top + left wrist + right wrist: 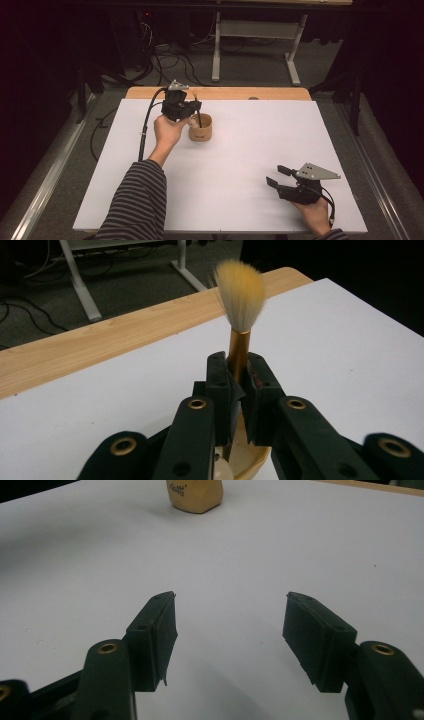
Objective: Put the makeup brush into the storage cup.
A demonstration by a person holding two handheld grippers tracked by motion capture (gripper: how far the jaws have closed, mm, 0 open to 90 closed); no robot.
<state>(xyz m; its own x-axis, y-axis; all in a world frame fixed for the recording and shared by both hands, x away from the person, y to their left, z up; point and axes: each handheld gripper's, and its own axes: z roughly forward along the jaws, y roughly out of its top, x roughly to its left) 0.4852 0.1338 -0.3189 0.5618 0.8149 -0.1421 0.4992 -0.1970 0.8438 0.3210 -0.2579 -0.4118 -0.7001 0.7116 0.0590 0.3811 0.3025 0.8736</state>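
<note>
A brush (241,295) with yellow-white bristles and a gold ferrule stands upright between the jaws of my left gripper (239,371), which is shut on it. In the high view the left gripper (196,106) hangs over a tan cup (200,128) at the table's far middle, and the brush's dark handle (199,119) reaches down into the cup. Part of the cup's rim (245,460) shows below the jaws. My right gripper (278,176) rests near the front right of the table, open with nothing between its pads (164,630). The cup (194,495) lies far ahead of it.
A white sheet (235,165) covers the table, with a strip of bare wood (225,93) along the far edge. Beyond the table are a desk's white legs (216,45) and cables on the floor (170,57).
</note>
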